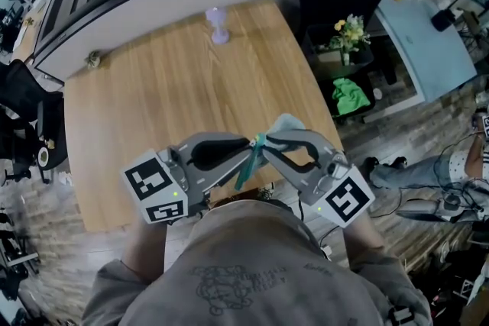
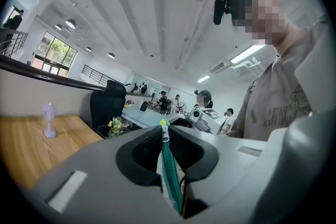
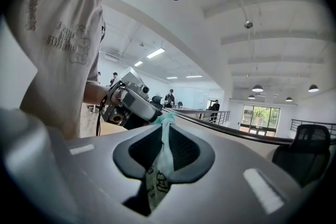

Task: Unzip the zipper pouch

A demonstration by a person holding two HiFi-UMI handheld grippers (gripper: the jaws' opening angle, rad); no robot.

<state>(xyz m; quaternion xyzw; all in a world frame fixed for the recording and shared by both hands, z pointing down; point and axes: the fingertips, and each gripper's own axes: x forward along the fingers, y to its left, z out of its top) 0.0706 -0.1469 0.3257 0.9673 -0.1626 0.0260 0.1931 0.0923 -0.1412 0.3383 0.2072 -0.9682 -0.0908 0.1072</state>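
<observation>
Currently the zipper pouch (image 1: 247, 163) hangs in the air at lower centre of the head view, above the near edge of the wooden table (image 1: 153, 103) and touching nothing else. It is pinched between the left gripper (image 1: 243, 146) and the right gripper (image 1: 269, 146), whose tips almost meet. Left gripper view: jaws closed on the teal zipper tape (image 2: 169, 176), which runs up the middle of the frame; the small metal slider (image 2: 164, 131) sits right at the jaw tips. Right gripper view: jaws clamped on the pale printed fabric (image 3: 159, 176) of the pouch, teal edge bunched at the tips. Handling judgement: light, limp cloth that folds under any grip and offers no stiffness to pull against, so one side must anchor the fabric close to the zip end while the other takes the slider or its tab, a small and probably slippery hold. The tape is the firmest part. Zip looks closed along the stretch that shows; pouch contents cannot be told, though it hangs flat. Other containers: a dark bin (image 1: 336, 57) at upper right, beside the table, holds a bunch of flowers (image 1: 348, 33); just below it lies a green cloth (image 1: 351, 95). A small lilac object (image 1: 218, 25) stands on the far side of the table, well apart.
</observation>
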